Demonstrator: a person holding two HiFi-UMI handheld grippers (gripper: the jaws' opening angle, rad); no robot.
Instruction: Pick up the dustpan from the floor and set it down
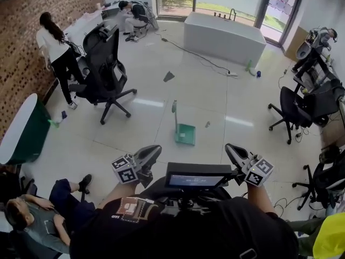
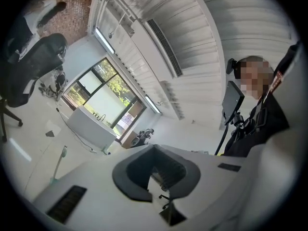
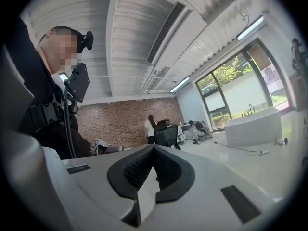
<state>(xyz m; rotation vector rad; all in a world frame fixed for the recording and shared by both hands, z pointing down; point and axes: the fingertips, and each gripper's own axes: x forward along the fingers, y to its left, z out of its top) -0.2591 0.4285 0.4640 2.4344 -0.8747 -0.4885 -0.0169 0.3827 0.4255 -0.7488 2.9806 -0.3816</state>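
Observation:
A green dustpan (image 1: pixel 185 134) with an upright long handle stands on the white tiled floor, in the middle of the head view. Both grippers hover well short of it, held in front of the person's chest. My left gripper (image 1: pixel 151 152) points up toward the pan from the lower left, jaws closed with nothing between them. My right gripper (image 1: pixel 232 151) mirrors it at the lower right, also closed and empty. In the left gripper view the dustpan's handle (image 2: pixel 58 161) shows far off at the left, beyond the left gripper (image 2: pixel 155 152). The right gripper (image 3: pixel 154 150) faces the brick wall.
A black office chair (image 1: pixel 105 63) stands left of the dustpan, a white bathtub (image 1: pixel 223 36) beyond it. One person stands by the brick wall (image 1: pixel 56 47), another sits at the lower left (image 1: pixel 32 215). More chairs (image 1: pixel 294 109) crowd the right. A dark scrap (image 1: pixel 168 76) lies on the floor.

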